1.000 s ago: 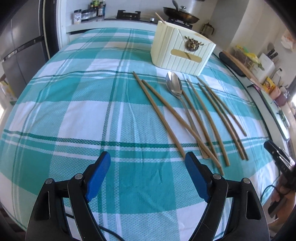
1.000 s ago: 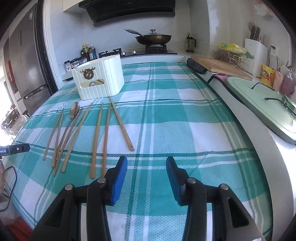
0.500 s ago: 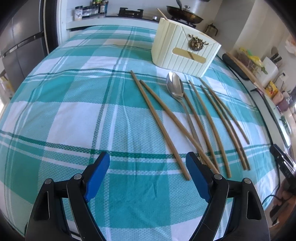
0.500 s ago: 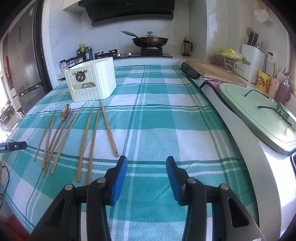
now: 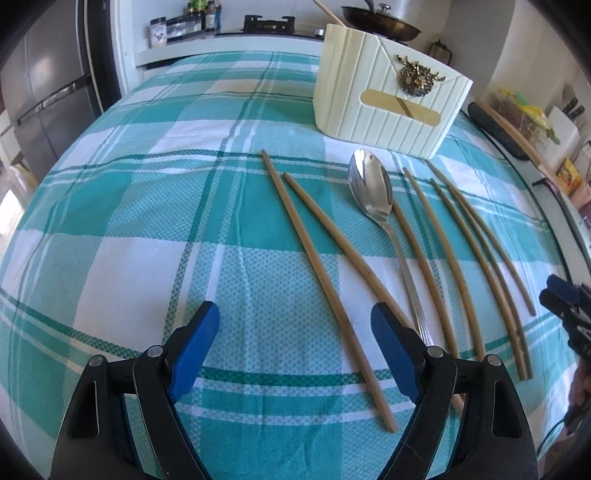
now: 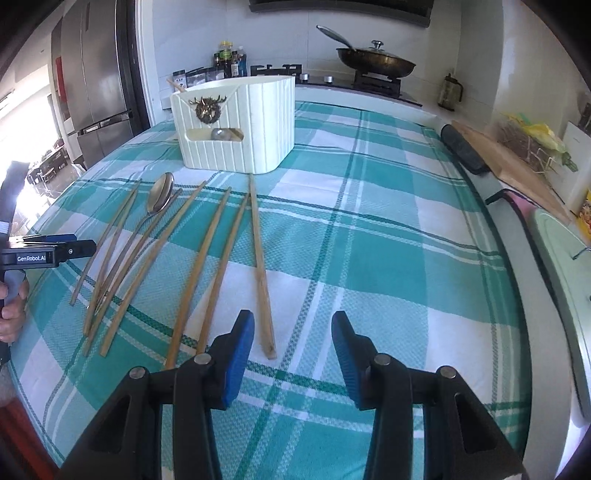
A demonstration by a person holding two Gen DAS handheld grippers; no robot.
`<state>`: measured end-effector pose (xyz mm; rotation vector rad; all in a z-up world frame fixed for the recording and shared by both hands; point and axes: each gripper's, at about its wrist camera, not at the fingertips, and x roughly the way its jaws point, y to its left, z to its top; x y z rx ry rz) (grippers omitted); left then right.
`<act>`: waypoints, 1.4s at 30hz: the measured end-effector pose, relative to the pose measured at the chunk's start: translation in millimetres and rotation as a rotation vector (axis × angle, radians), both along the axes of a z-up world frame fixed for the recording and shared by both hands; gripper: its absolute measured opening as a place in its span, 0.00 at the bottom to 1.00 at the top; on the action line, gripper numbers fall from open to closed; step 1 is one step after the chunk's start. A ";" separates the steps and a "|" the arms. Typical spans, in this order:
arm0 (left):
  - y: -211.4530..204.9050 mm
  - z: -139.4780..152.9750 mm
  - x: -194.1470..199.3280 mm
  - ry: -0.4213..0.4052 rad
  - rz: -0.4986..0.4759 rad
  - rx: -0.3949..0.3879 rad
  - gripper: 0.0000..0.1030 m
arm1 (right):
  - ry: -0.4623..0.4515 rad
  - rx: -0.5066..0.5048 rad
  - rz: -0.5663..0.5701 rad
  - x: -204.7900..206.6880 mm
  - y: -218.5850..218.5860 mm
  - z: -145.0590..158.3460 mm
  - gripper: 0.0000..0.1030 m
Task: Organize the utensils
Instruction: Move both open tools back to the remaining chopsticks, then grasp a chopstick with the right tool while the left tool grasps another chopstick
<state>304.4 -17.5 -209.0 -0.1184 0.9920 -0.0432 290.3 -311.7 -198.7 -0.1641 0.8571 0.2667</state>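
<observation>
While chopsticks and spoon lying loose on bench mid-frame, below holder upper right, left gripper hovering wide open, empty; right gripper half-open, empty. Approach step; next: straddling one stick, closing.

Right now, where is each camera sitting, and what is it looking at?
Left wrist camera: rides on the left gripper, looking down and ahead at the chopsticks, spoon and white box. Its own open blue fingers show, and the right gripper at the right edge.
Right wrist camera: rides on the right gripper, facing the same table toward the stove. Its open fingers show, with the left gripper and a hand at the left edge.
Shared: chopsticks, spoon, box, checked cloth, pan.
</observation>
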 end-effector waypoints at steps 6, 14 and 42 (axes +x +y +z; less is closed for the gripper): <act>-7.3 -2.8 3.6 -0.008 -0.016 0.064 0.81 | 0.052 -0.022 0.027 27.4 14.5 -19.2 0.43; -8.0 0.4 2.3 -0.040 -0.042 0.088 0.15 | 0.040 -0.060 0.063 34.2 31.0 -22.8 0.08; 44.6 -4.1 -18.0 -0.035 -0.079 0.121 0.63 | 0.053 0.044 -0.247 -41.9 -50.5 -18.8 0.47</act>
